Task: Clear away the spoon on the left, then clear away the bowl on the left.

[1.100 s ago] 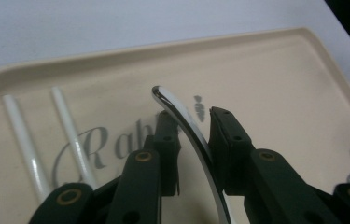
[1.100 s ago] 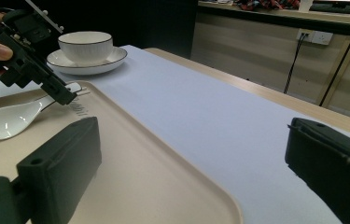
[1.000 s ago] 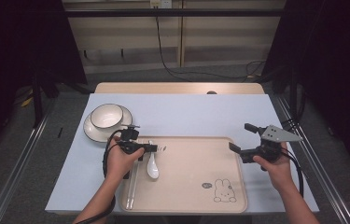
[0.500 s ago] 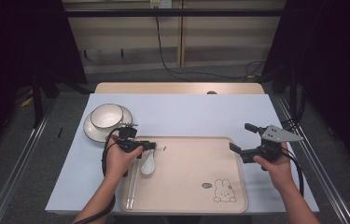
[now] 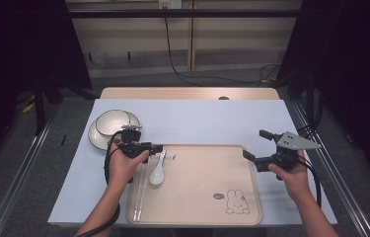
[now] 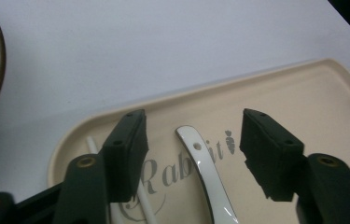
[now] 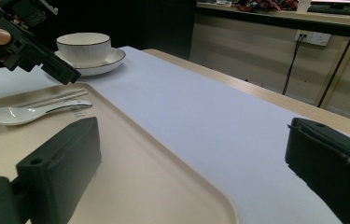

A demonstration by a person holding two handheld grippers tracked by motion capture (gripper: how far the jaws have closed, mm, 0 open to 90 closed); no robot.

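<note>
While the worktop (image 5: pixel 197 123) carries a beige tray (image 5: pixel 207 197) along its near edge, a bowl on a saucer (image 5: pixel 112 126) sits toward its far left corner. Left gripper (image 5: pixel 145 148): fingers just opening, about half apart, astride but clear of the white spoon (image 5: pixel 157 170) at the tray's far left corner, beside apparently two white chopsticks (image 5: pixel 140 197). Right gripper (image 5: pixel 256 148): fingers wide apart, empty, at the tray's right edge.
</note>
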